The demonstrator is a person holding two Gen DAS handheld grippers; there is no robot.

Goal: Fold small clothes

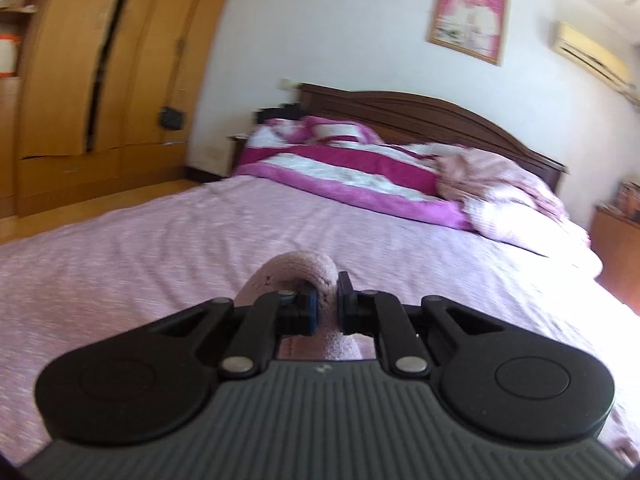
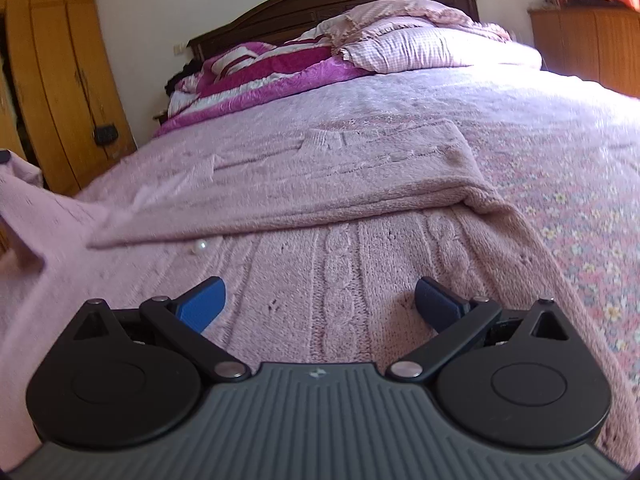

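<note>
A: Left wrist view?
B: The left tongs are clamped on a bunched pink fold of the sweater, lifted above the bed.
A: Right wrist view?
B: The right tongs gape wide, empty, just over the sweater; it lies straight ahead on the bed, cables running away, one flap folded across.

Left gripper raised and level, jaws nearly closed, pinching a loop of pink knit, right gripper low, angled down, jaws spread wide, blue pads bare, nothing held
</note>
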